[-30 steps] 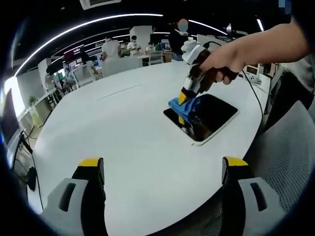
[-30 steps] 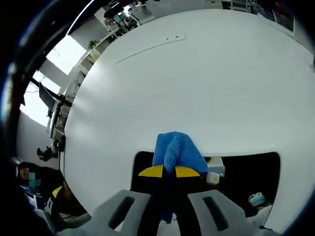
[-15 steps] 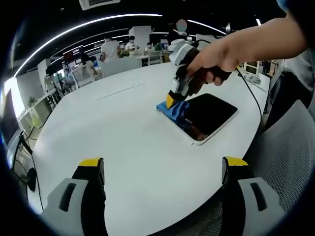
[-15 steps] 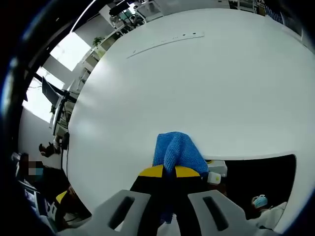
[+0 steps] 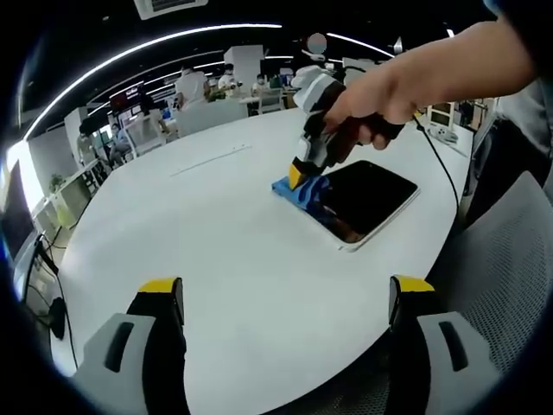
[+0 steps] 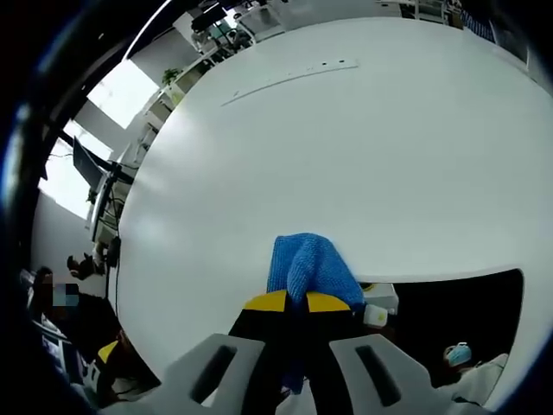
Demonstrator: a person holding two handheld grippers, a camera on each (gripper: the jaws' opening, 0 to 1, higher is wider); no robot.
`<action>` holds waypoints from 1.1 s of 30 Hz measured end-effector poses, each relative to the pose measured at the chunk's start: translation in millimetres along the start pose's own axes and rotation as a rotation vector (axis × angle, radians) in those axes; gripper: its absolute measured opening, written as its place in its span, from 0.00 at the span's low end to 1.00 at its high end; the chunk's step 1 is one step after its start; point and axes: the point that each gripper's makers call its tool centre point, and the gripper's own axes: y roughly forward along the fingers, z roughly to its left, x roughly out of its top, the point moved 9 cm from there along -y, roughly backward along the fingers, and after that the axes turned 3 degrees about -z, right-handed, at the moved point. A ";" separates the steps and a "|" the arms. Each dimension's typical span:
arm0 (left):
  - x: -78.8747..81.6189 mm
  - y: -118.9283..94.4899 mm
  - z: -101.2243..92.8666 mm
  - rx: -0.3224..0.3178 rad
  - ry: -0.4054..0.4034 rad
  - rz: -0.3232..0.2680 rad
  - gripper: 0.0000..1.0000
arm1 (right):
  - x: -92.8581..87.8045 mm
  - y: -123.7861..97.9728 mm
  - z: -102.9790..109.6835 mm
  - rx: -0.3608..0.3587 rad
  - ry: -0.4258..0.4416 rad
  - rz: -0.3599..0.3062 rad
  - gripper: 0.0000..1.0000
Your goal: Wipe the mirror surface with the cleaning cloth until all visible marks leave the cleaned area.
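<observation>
A dark rectangular mirror (image 5: 367,199) with a white rim lies flat on the white table (image 5: 216,242). In the left gripper view a hand holds my right gripper (image 5: 298,177), which presses a blue cleaning cloth (image 5: 294,192) onto the mirror's far-left corner. In the right gripper view that gripper (image 6: 296,303) is shut on the blue cloth (image 6: 307,266), with the mirror (image 6: 449,311) dark beneath it and reflecting the gripper. My left gripper (image 5: 285,298) hovers open over the near table edge, with nothing between its yellow-tipped fingers.
The large oval table stretches bare to the left and far side, with a thin seam line (image 5: 212,160) across it. A grey mesh chair (image 5: 510,268) stands at the right edge. People and desks (image 5: 194,86) sit in the office behind.
The right gripper has dragged the cloth from the mirror's middle-left area up to its far-left corner. The left gripper has stayed put.
</observation>
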 end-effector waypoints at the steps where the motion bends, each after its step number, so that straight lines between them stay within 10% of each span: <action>1: -0.5 0.0 0.1 0.000 0.001 0.002 0.98 | -0.2 0.0 0.1 -0.002 -0.003 -0.002 0.00; 33: -6.3 1.7 0.4 -0.024 0.013 0.008 0.97 | -35.3 -18.6 2.2 0.028 0.026 -0.001 0.00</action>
